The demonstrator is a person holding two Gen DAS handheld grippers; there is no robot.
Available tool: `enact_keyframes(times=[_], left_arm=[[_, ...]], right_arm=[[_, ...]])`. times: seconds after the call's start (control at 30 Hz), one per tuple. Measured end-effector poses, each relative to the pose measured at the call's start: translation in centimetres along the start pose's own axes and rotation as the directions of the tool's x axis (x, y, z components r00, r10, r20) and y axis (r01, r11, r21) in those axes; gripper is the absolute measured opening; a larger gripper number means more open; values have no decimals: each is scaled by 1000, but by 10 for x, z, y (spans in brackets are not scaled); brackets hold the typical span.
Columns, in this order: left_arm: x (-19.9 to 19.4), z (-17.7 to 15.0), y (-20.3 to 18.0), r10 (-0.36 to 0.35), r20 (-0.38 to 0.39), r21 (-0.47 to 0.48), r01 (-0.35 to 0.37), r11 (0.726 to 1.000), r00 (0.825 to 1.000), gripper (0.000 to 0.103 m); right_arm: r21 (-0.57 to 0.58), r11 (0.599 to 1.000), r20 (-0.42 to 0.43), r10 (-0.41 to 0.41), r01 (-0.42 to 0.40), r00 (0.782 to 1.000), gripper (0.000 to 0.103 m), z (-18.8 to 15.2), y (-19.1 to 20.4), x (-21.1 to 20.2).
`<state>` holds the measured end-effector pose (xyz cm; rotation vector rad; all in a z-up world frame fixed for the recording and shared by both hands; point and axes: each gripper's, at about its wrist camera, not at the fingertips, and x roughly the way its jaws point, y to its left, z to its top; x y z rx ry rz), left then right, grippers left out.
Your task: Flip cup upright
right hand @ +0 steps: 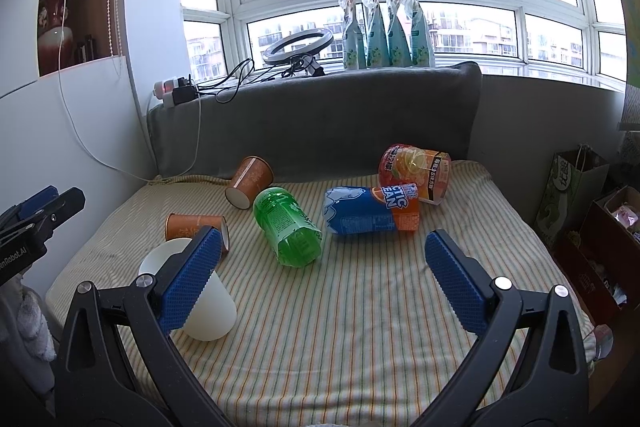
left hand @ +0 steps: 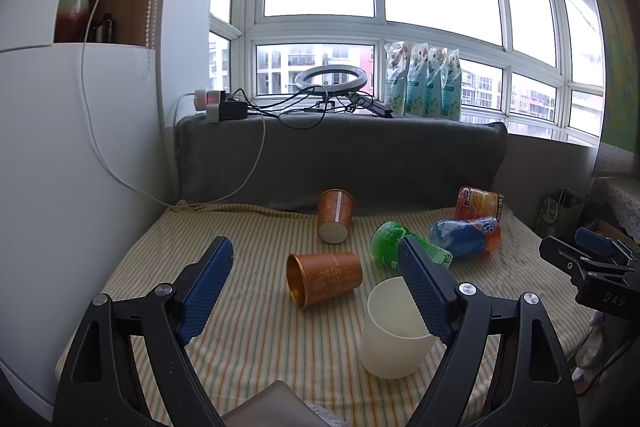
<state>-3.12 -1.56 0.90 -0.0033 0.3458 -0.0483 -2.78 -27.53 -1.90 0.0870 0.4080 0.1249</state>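
Note:
A white cup (left hand: 394, 331) stands upright on the striped cloth, partly behind my left gripper's right finger; it also shows in the right wrist view (right hand: 208, 307). An orange cup (left hand: 324, 277) lies on its side between the fingers of my left gripper (left hand: 316, 267), mouth to the left; it also shows in the right wrist view (right hand: 192, 225). A second orange cup (left hand: 335, 215) lies tipped near the grey cushion, base toward me. My left gripper is open and empty. My right gripper (right hand: 320, 259) is open and empty above the cloth.
A green bottle (right hand: 290, 227), a blue-and-orange bottle (right hand: 368, 211) and an orange package (right hand: 416, 173) lie on the striped cloth (right hand: 360, 327). A grey cushion (right hand: 320, 123) backs the surface. Cables, a ring light (left hand: 331, 78) and pouches sit on the sill. Bags (right hand: 572, 195) stand at right.

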Motion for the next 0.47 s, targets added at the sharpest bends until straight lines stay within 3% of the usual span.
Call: enact_keyframes(times=[0.47], left_arm=[[1, 0, 1, 6, 12, 11, -6, 1000, 1000, 84]], right_arm=[[2, 1000, -4, 0, 0, 1000, 103, -1, 0, 1]])
